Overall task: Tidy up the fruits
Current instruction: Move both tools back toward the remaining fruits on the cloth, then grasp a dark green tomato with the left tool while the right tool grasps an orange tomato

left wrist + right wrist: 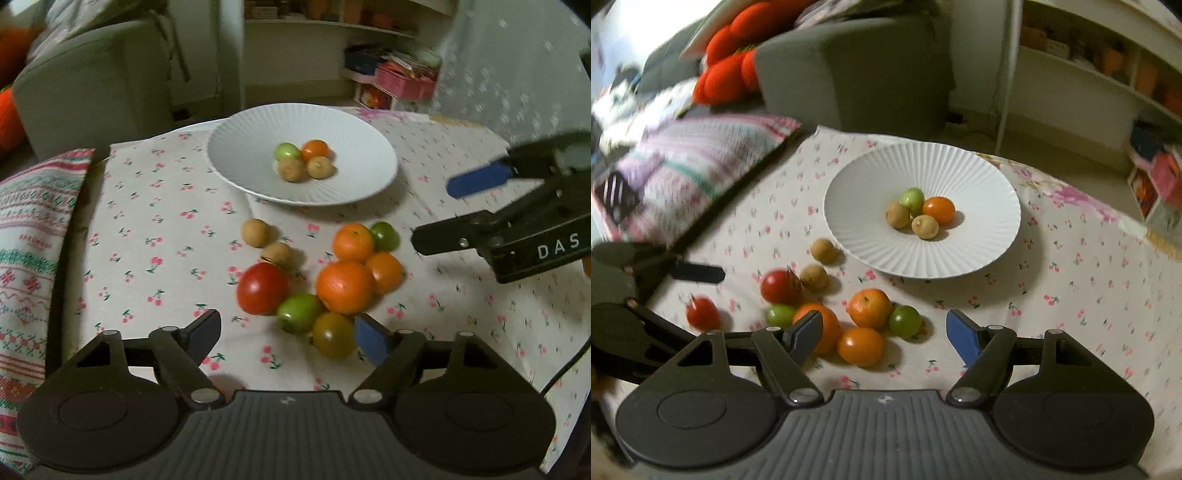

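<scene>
We saw a white ribbed plate (pixel 258 147) standing on the cherry-print tablecloth (pixel 155 229), and in its middle sat four small fruits touching one another: a green one (pixel 286 150), an orange one (pixel 315 149) and two tan ones (pixel 291 170). The rest of the fruit lay on the cloth in front of the plate. Two more tan fruits (pixel 255 232) lay just beside each other near the plate's front rim, and a red tomato (pixel 262 289) touched the nearer of them. To the right of it, two mandarins (pixel 345 286) were bunched together with a smaller orange fruit (pixel 384 272) and a green fruit (pixel 385 235). A light green fruit (pixel 299 313) and a darker olive-green one (pixel 333 335) sat at the front of the group. In the right wrist view we also saw a second red tomato (pixel 703 313), apart from the pile. Our left gripper (pixel 291 341) was spread wide and held nothing, with its blue right pad (pixel 371 343) just beside the olive-green fruit. Our right gripper (pixel 884 339) was likewise wide apart and empty, hovering over the orange fruits; its left finger (pixel 807 332) covered part of one mandarin in its own view. A striped knitted cloth (pixel 26 258) lay along the table's left edge.
</scene>
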Available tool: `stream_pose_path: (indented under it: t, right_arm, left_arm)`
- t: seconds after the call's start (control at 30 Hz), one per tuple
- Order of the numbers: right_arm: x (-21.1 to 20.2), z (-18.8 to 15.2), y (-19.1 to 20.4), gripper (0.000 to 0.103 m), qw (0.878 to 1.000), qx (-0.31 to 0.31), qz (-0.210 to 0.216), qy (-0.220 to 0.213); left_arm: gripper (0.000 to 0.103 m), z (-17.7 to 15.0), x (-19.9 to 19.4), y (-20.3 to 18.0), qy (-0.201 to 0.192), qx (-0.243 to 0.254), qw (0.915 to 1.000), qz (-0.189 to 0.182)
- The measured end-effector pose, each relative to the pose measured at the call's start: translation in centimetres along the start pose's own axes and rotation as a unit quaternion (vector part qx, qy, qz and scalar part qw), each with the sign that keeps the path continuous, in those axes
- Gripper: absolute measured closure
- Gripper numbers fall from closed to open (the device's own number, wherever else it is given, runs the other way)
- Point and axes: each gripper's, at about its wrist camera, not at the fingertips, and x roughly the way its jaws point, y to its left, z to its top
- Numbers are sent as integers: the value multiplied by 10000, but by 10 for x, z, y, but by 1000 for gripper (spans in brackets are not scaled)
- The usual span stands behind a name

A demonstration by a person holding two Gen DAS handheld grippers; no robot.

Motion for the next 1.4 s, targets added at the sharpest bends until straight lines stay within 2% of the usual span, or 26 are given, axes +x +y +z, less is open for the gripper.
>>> stream_pose_path:
  t: [0.27,0.43,0.57,0.63,0.7,1.23,1.4]
  right_arm:
    - [7,-6,10,32,9986,-452,139,241]
    - [15,-10,18,32,9968,-685,95,392]
    - [22,-13,20,37,9960,-728,64,505]
    - [27,-15,22,39,9956,-745,56,569]
    - [30,-16,24,43,9950,-780,23,628]
    - [51,-15,26,57,9954,-657,139,689]
    - [55,-13,27,63,9958,-610,192,663]
  left_arm:
    - [35,-11,11,-16,218,143,9996,-45]
    - [44,-13,16,-17,304,66,9994,-159]
    - [51,-13,21,-18,326,-62,9992,-219]
    - [58,-14,25,-18,365,-117,9990,-212]
    - [59,-15,27,-18,385,-160,9989,-215]
    - [88,-14,28,-20,220,37,9997,-108]
    - [89,-14,28,-19,211,37,9997,-135]
